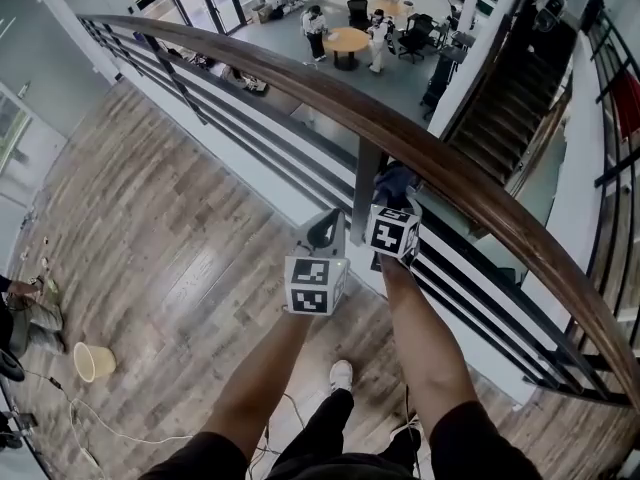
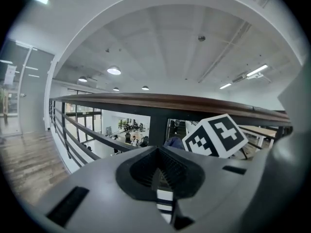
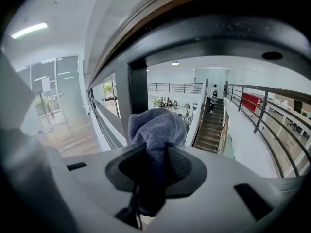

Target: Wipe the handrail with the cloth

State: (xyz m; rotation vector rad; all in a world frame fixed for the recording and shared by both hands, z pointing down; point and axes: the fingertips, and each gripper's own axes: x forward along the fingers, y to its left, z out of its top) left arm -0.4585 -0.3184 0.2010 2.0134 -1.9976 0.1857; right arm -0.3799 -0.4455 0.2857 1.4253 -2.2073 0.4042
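The brown wooden handrail (image 1: 330, 98) runs diagonally from upper left to lower right on black posts. My right gripper (image 1: 396, 194) is shut on a blue-grey cloth (image 1: 394, 181), which it holds just under the rail beside a post (image 1: 364, 190). In the right gripper view the cloth (image 3: 156, 127) bunches out of the shut jaws, with the handrail (image 3: 160, 18) close overhead. My left gripper (image 1: 324, 231) hangs lower and to the left, its jaws shut with nothing in them. The left gripper view has the handrail (image 2: 170, 101) ahead and above, and the right gripper's marker cube (image 2: 216, 136) to the right.
Black horizontal bars (image 1: 250, 133) fill the railing below the rail. Beyond it lies a lower floor with people at a round table (image 1: 346, 40) and a staircase (image 1: 505, 98). On the wood floor lie a paper cup (image 1: 92, 361) and cables; a person sits at the left edge (image 1: 25, 313).
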